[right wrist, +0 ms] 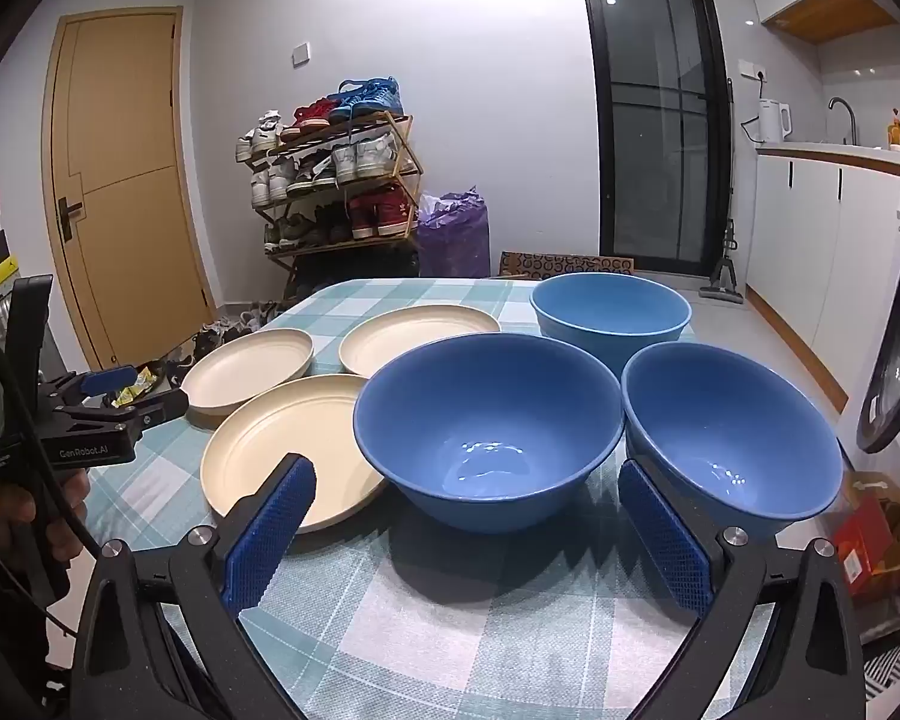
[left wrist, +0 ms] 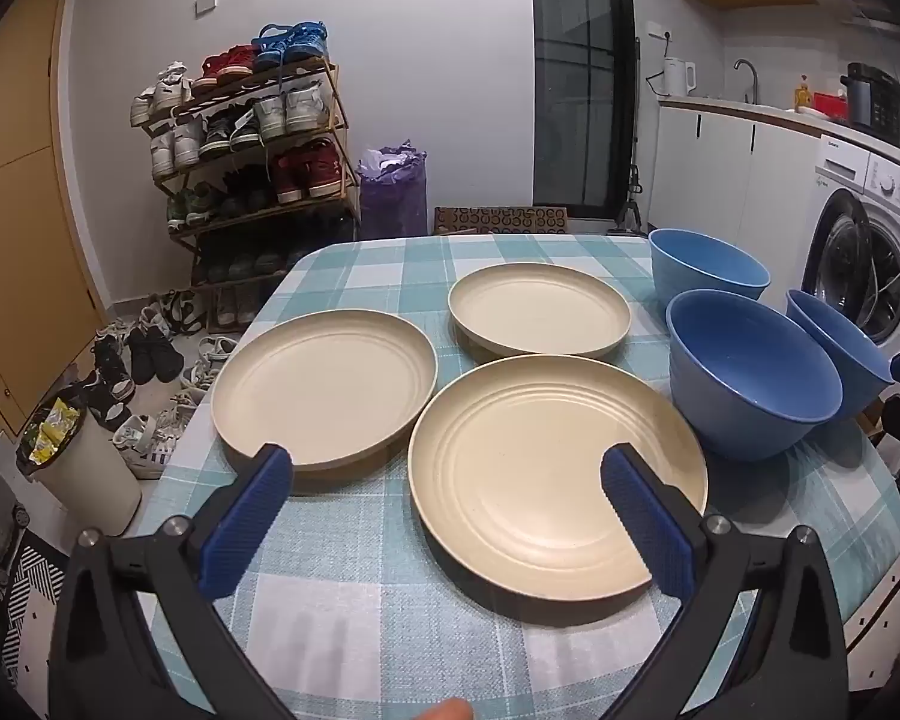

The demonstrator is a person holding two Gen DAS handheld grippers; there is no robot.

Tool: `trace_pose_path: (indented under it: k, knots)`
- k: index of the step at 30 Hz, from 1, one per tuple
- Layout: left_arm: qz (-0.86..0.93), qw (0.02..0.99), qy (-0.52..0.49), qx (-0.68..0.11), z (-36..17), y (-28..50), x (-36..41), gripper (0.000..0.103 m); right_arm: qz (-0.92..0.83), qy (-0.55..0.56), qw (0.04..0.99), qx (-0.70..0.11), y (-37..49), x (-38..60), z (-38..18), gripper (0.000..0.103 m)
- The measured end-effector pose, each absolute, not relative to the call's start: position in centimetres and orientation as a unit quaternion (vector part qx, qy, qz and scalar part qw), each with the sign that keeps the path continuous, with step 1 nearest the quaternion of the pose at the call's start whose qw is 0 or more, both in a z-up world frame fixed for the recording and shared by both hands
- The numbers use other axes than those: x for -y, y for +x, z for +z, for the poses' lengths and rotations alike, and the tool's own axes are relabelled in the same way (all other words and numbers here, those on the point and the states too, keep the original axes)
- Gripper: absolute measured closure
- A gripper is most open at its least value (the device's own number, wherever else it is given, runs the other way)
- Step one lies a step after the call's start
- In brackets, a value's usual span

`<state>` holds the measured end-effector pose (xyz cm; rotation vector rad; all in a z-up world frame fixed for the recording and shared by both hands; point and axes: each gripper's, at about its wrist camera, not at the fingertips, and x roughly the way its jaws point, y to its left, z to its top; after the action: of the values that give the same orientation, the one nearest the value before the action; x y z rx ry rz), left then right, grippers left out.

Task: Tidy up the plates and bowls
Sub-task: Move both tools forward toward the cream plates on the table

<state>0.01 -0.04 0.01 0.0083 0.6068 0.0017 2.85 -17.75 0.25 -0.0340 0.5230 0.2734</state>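
Left gripper (left wrist: 447, 483): jaws stood wide apart and held nothing; its ribbed blue pads (left wrist: 252, 516) hung above the near rim of the nearest plate (left wrist: 546, 480).
Right gripper (right wrist: 465, 510): likewise spread wide and empty, framing the front bowl (right wrist: 486, 426) without touching it.
Plates: three cream ones lay flat on the table (left wrist: 354, 600) in a loose triangle — the nearest in front, the left plate (left wrist: 324, 384) just beside it, the far plate (left wrist: 537, 309) behind both. None was stacked.
Bowls: three blue ones sat upright on the right side; the front bowl nearest, the right bowl (right wrist: 732, 432) just beside it, the paler far bowl (right wrist: 609, 312) behind.
Material and shape: the plates looked matte and faintly speckled, with concentric ridges and a short upright rim; the bowls were smooth, glossy inside, deep and round.
Handling, as a judgement: both looked like stiff, light plastic or fibre ware — unlikely to shatter, but the slick bowl walls could slide between pads.
Where to hold: pinch a plate across its raised rim at the near edge; take a bowl by its wall just under the lip.
Cloth: a teal and white check covered the table and could bunch if a plate were dragged.
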Motion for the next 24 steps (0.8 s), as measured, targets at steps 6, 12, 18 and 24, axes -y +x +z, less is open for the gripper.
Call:
trace_pose_path:
  k: [6, 12, 18, 24]
  knots:
    - [-0.001, 0.954, 0.002, -0.299, 0.01, 0.05, -0.01, 0.000, 0.133, -0.018, 0.956, -0.259, 2.82, 17.75, 0.28, 0.000]
    - [0.000, 0.954, 0.002, -0.299, -0.01, 0.06, 0.00, 0.000, 0.135, -0.019, 0.956, -0.258, 2.81, 17.62, 0.32, 0.000]
    - [-0.001, 0.954, 0.001, -0.298, -0.01, 0.06, -0.01, 0.000, 0.134, -0.019, 0.957, -0.257, 2.76, 17.69, 0.32, 0.000]
    - [0.000, 0.954, 0.001, -0.299, 0.23, 0.11, 0.41, 0.000, 0.134, -0.019, 0.957, -0.257, 2.75, 17.66, 0.32, 0.000]
